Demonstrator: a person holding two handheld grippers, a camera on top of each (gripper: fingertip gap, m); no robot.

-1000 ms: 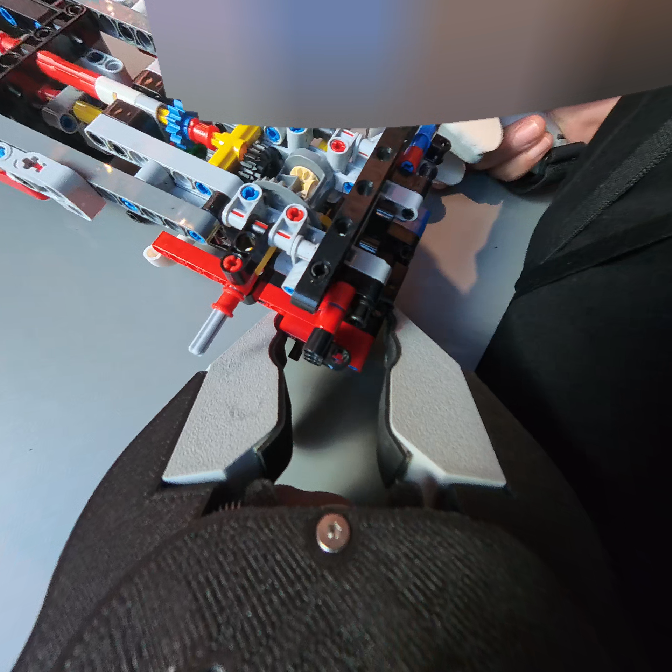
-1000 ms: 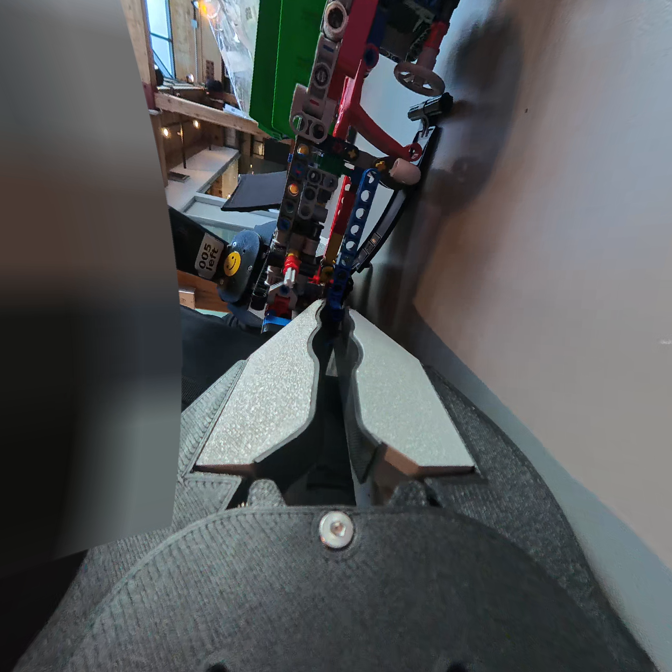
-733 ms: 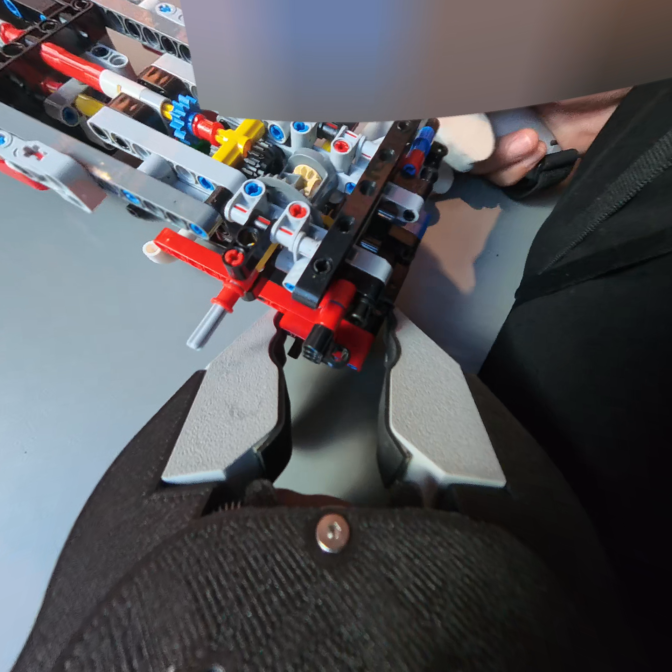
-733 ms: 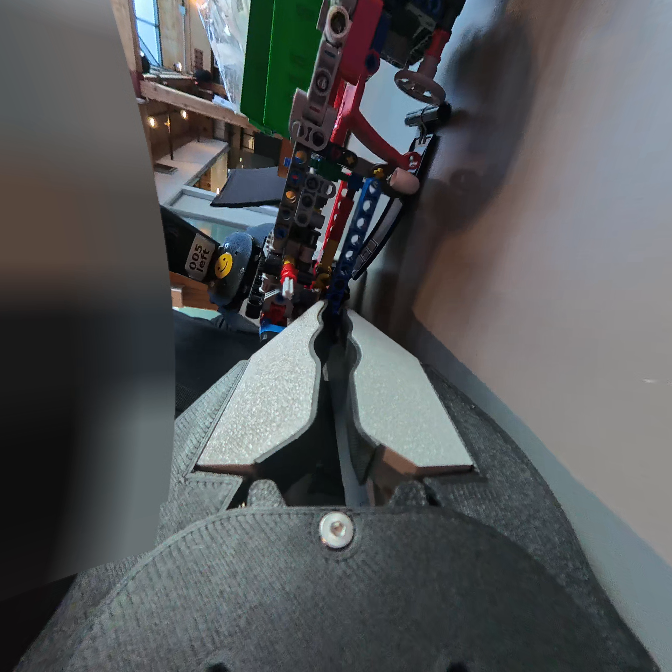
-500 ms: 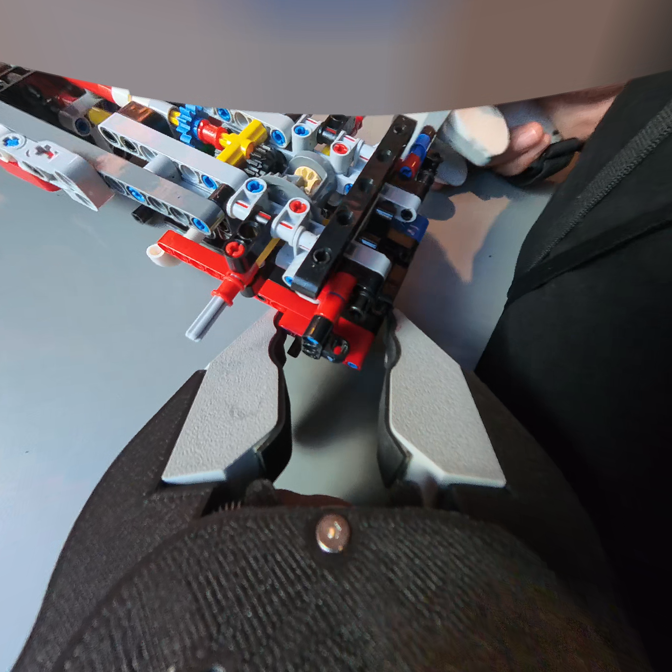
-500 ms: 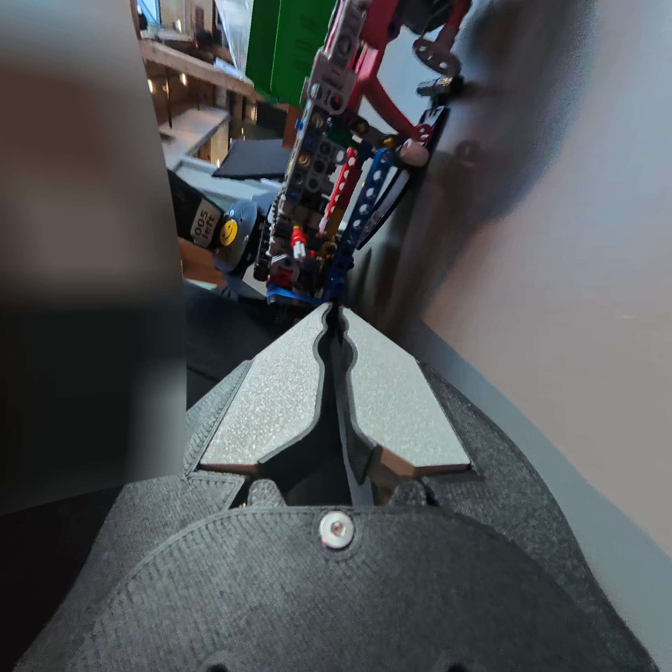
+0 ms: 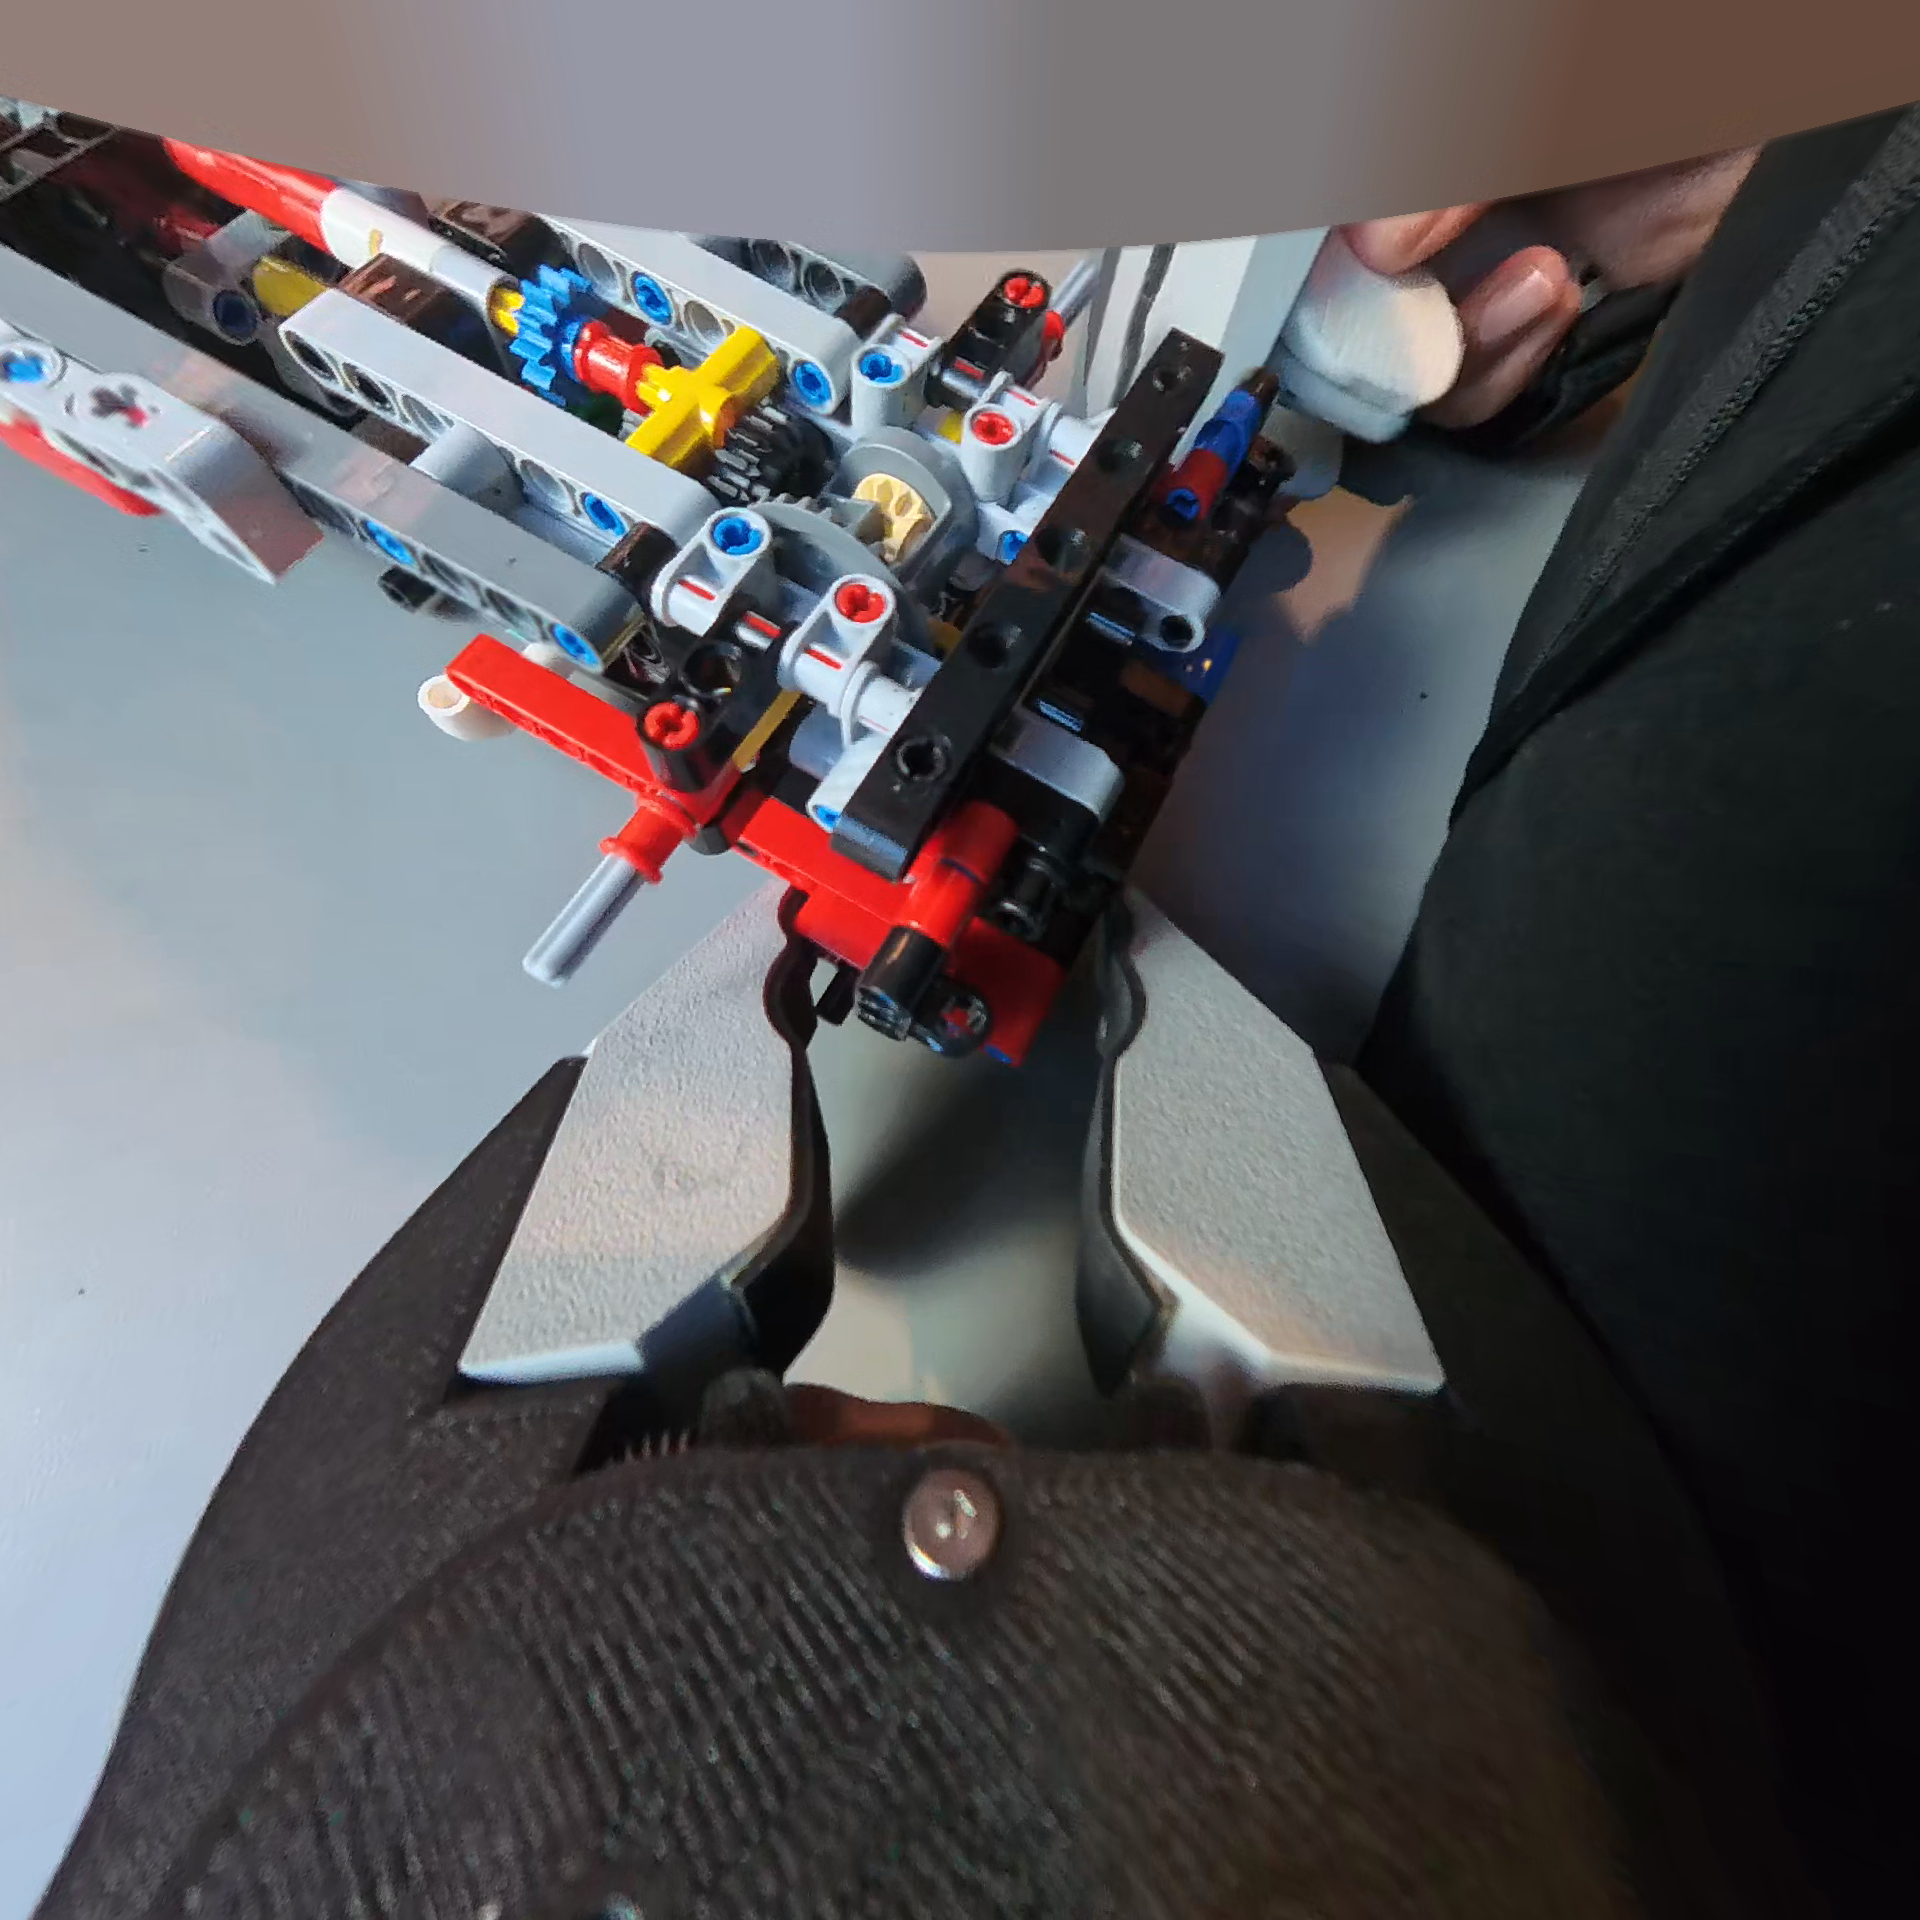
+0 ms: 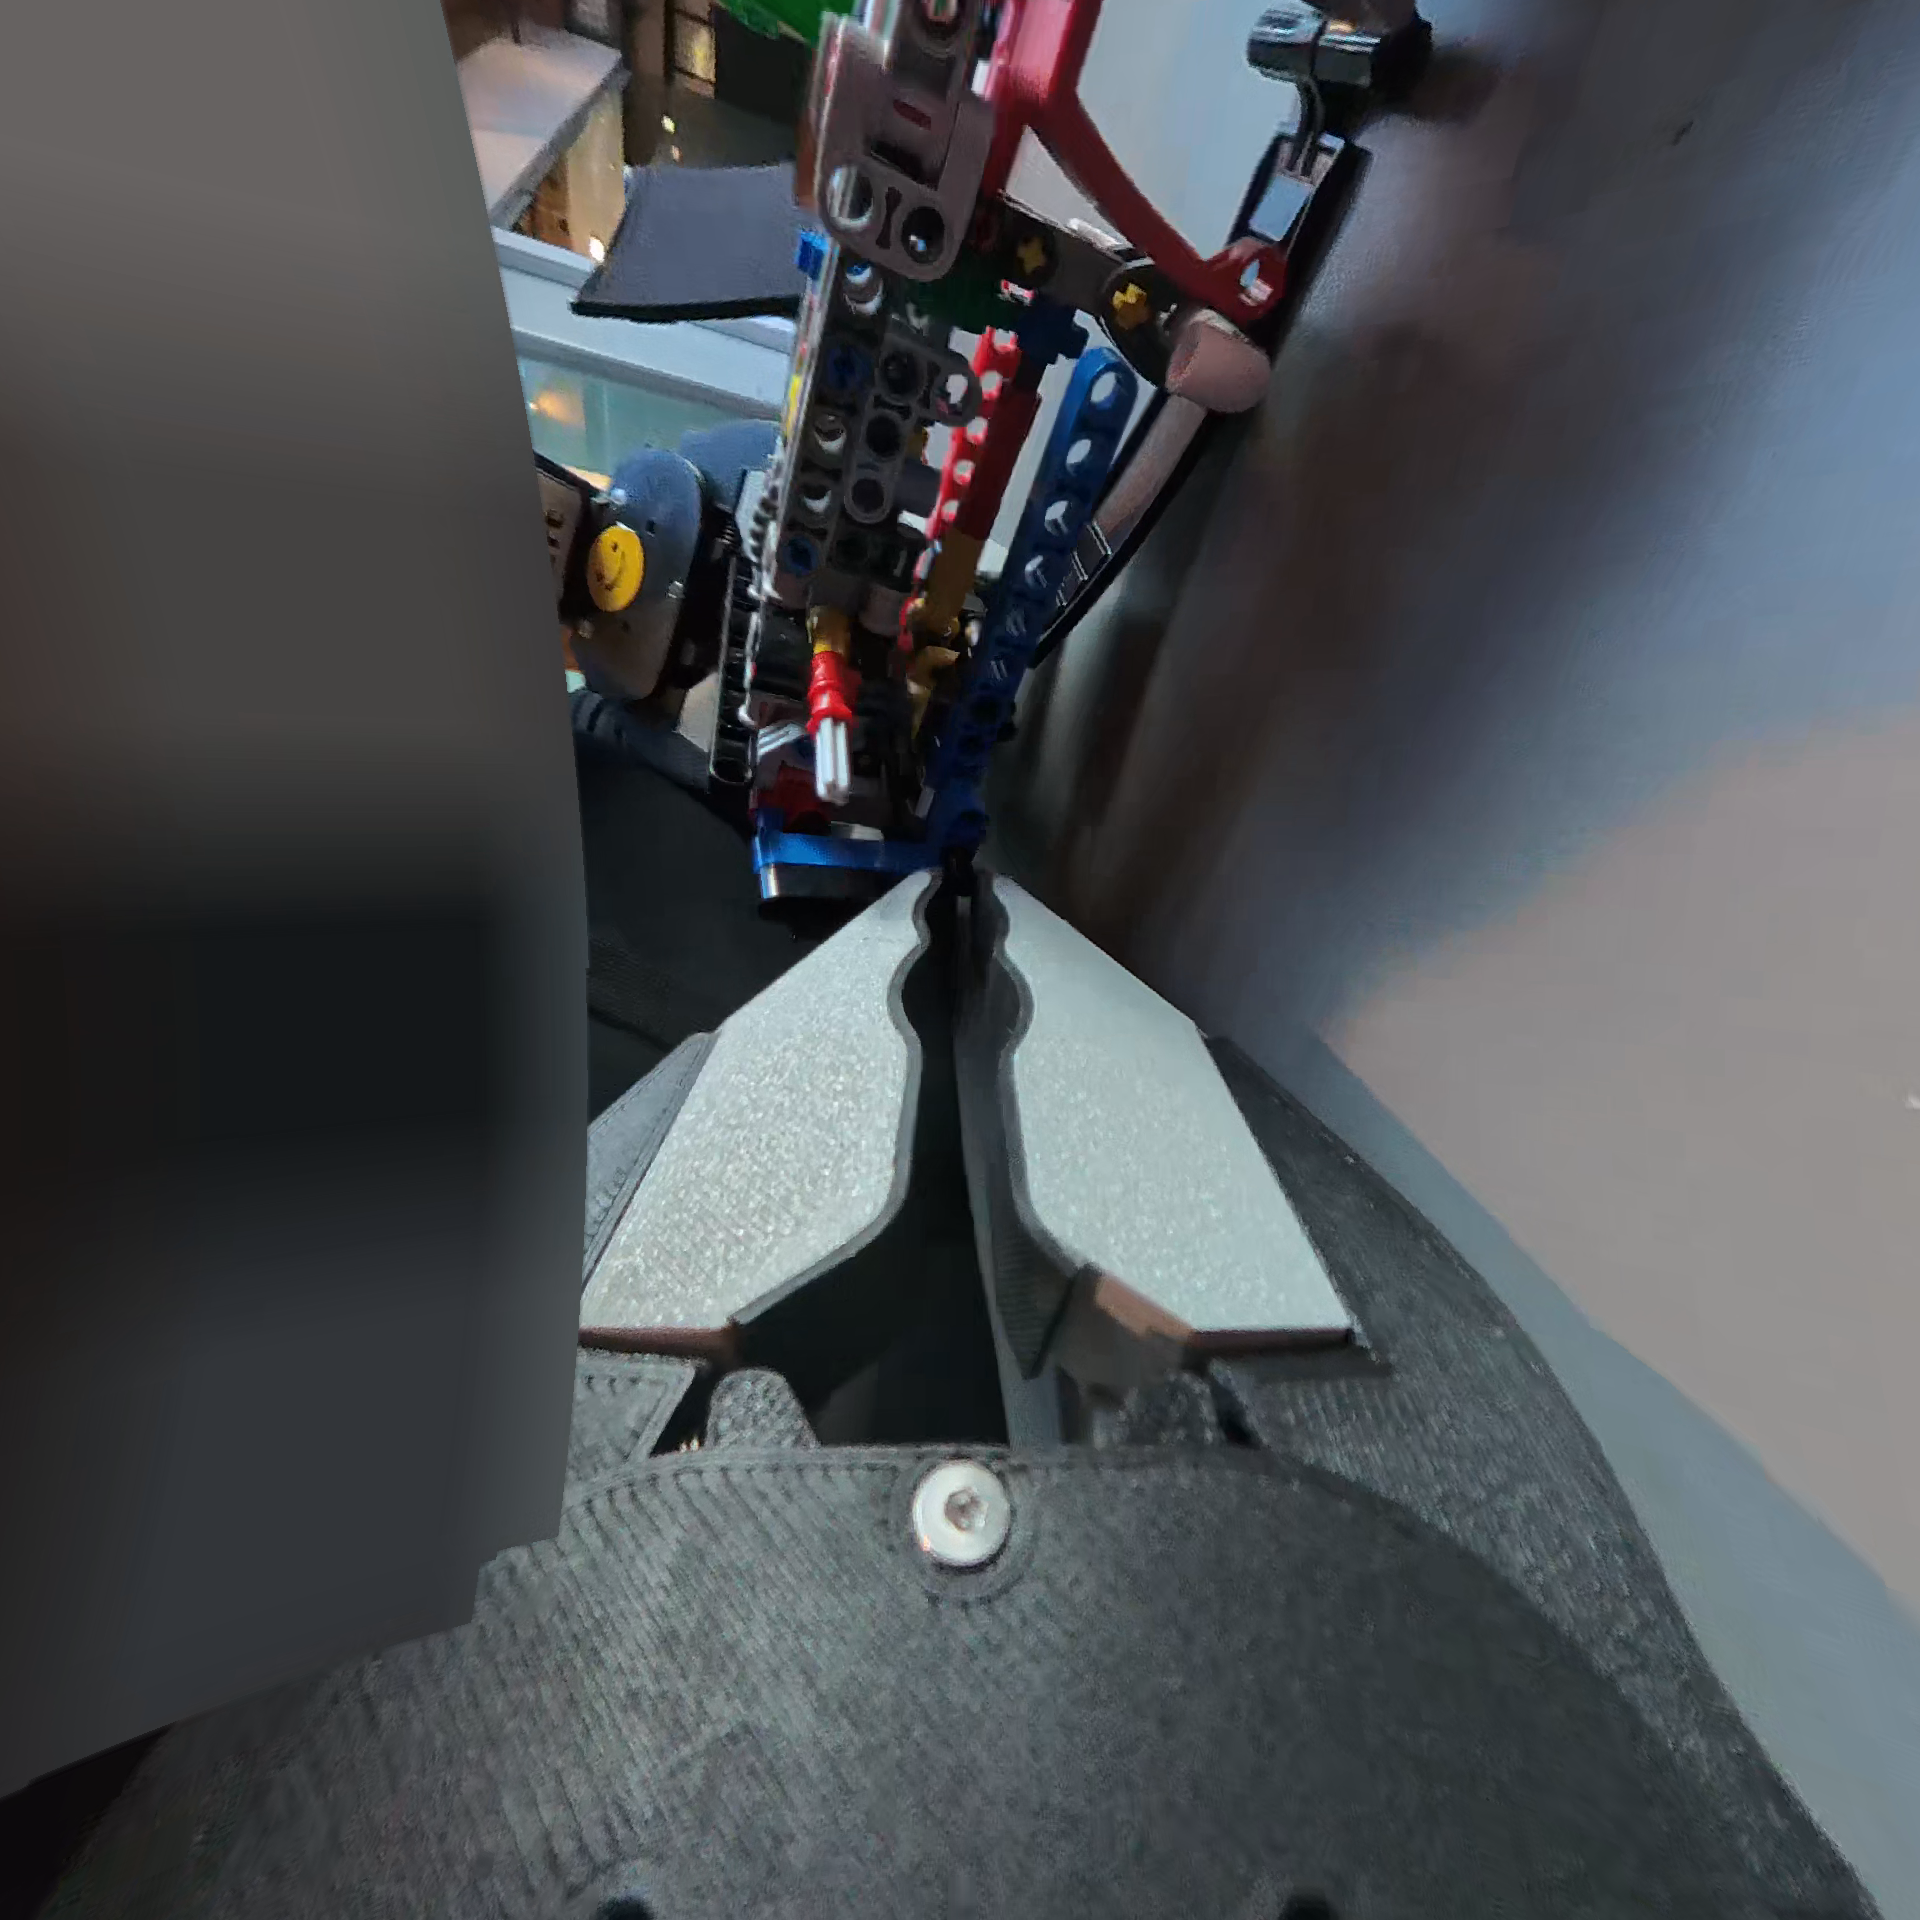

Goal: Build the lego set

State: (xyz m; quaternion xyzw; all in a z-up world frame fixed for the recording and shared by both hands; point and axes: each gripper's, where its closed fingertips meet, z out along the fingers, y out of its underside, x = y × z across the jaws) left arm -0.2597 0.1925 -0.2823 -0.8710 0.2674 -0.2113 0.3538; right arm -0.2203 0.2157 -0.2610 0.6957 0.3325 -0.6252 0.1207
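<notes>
A half-built lego model (image 7: 790, 582) of grey, red and black beams with gears lies tilted over the grey table (image 7: 208, 987). My left gripper (image 7: 951, 935) is shut on the model's red end block (image 7: 966, 935). In the right wrist view the model (image 8: 883, 468) stands on end against the table (image 8: 1610, 779). My right gripper (image 8: 961, 883) is shut on a small dark end at the corner of the model's blue beam (image 8: 1039, 561). The right gripper's pale finger (image 7: 1361, 343) and a hand (image 7: 1507, 281) show at the model's far side.
A person's black clothing (image 7: 1683, 987) fills the right side of the left wrist view. The left gripper's body with a yellow sticker (image 8: 623, 571) shows behind the model. A small loose black part (image 8: 1320, 52) lies on the table. A green box (image 8: 769, 16) stands beyond. Tip to tip, the grippers are about 6 cm apart.
The right gripper's jaws have closed from a narrow gap to almost touching at the blue beam's end. The model has tilted and shifted a little in both views. The left grip is unchanged.
</notes>
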